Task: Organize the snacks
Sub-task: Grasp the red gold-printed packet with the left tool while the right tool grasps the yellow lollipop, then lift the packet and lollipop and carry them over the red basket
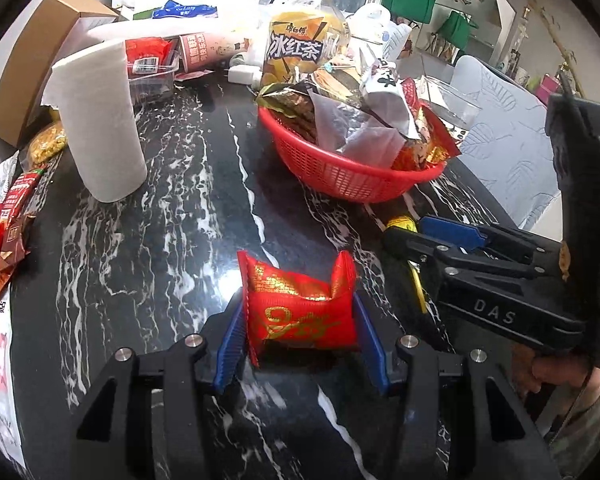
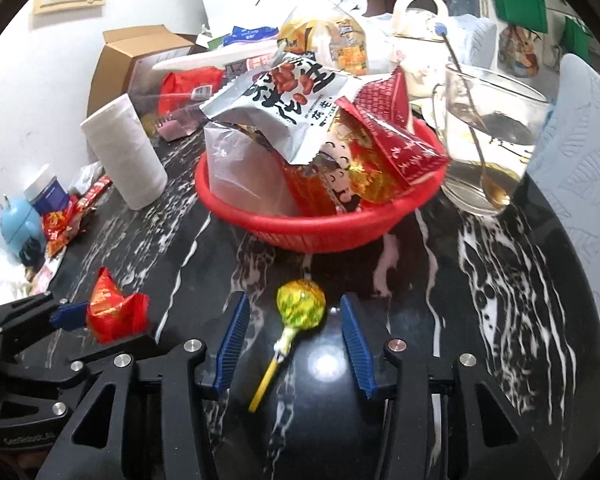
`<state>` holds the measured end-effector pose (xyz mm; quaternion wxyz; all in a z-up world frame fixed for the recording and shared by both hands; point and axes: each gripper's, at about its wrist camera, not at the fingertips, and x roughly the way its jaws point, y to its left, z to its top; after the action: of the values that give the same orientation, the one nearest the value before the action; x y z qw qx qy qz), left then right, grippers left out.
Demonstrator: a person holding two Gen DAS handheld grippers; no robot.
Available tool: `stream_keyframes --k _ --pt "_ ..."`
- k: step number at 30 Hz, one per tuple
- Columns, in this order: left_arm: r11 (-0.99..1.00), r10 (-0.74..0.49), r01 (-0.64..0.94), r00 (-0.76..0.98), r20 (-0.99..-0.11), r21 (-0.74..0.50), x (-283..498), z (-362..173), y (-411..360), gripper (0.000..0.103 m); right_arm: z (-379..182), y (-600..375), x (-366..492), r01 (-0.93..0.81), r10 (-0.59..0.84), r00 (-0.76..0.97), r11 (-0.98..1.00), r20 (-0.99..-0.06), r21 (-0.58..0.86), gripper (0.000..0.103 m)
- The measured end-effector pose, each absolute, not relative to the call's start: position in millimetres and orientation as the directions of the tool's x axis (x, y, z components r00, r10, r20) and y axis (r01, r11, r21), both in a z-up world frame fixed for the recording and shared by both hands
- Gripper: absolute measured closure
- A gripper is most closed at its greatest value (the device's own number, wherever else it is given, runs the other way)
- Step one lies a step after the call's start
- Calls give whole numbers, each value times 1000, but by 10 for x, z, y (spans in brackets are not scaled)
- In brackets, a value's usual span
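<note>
- A paper towel roll (image 1: 100, 128) is standing upright on the marble table (image 1: 172, 248).
- An iced tea bottle (image 2: 320, 32) is standing behind.
- A spoon (image 2: 476, 132) is leaning in a glass cup (image 2: 496, 136).

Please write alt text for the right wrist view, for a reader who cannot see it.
The right gripper is open around a yellow lollipop lying on a black marble table. Behind it stands a red basket heaped with snack packets; at left, the left gripper holds a red candy packet.
</note>
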<state>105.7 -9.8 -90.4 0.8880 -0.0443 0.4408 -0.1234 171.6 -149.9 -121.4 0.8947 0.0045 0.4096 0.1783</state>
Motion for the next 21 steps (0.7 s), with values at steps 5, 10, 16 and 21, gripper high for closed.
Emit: stream_keyframes --k 5,10,16,21 --pt "966 -255 174 574 -778 -189 1107 -941 -78 52 -1301 -1464 1756 -314 310 589 939 -746 142 77" --pt "964 -265 171 567 -780 -204 1130 -959 -61 52 -1288 -1464 1727 -323 333 580 932 -743 166 78" --pt "962 -274 171 574 -772 -215 1084 -901 -46 52 -1206 -1523 1597 -329 369 575 921 -730 207 78" --pt "956 -291 192 591 -752 -220 1006 -777 -67 52 -1141 -1573 1439 -332 396 570 913 -720 238 78"
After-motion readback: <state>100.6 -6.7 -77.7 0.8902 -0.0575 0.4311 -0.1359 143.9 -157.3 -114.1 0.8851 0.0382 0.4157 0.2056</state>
